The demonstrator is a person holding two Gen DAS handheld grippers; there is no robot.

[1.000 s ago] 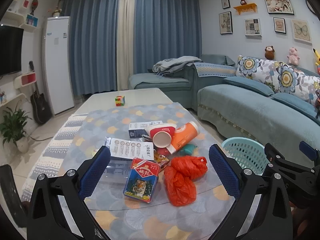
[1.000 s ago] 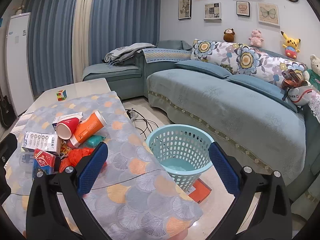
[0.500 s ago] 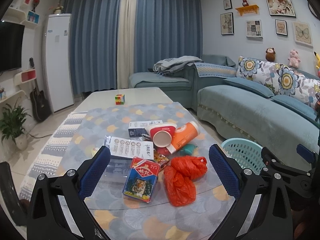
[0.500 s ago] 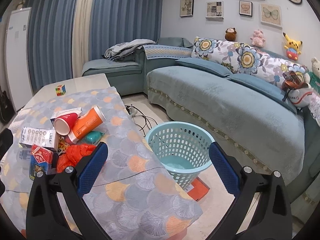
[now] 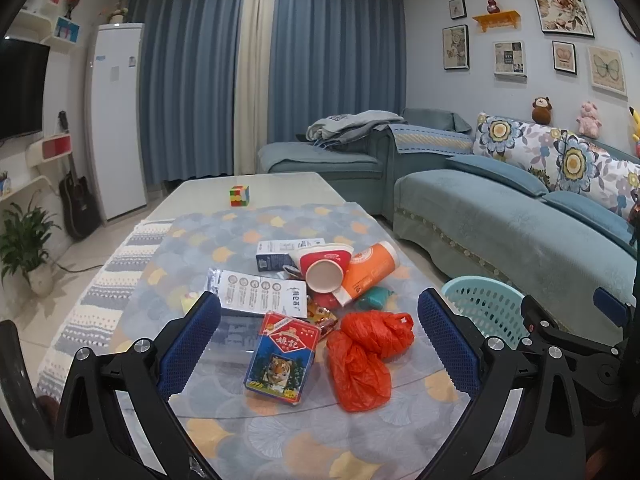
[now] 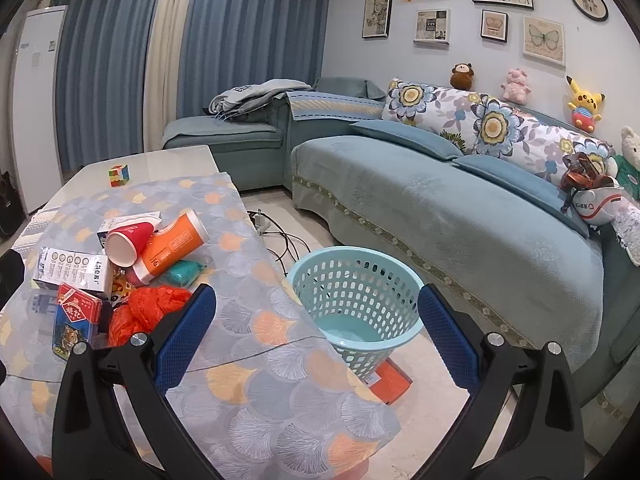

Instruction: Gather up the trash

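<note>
A pile of trash lies on the patterned tablecloth (image 5: 248, 236): an orange plastic bag (image 5: 364, 352), a red card box with a tiger (image 5: 282, 350), a white printed box (image 5: 260, 294), a red paper cup (image 5: 326, 268), an orange cup (image 5: 370, 272) and a teal wrapper (image 5: 376, 294). My left gripper (image 5: 320, 344) is open above the pile, empty. My right gripper (image 6: 316, 332) is open and empty, over the table's right edge by the teal basket (image 6: 356, 296). The pile also shows in the right wrist view (image 6: 152, 304).
The basket stands on the floor between table and blue sofa (image 6: 460, 216), with an orange box (image 6: 390, 380) beside it and cables (image 6: 280, 236) behind. A colour cube (image 5: 239, 195) sits at the table's far end. A plant (image 5: 24, 240) and guitar (image 5: 78, 204) stand left.
Both views have shifted slightly; the right gripper has drifted a little to the right, so the basket sits nearer its centre. Both grippers stay open and nothing on the table moved.
</note>
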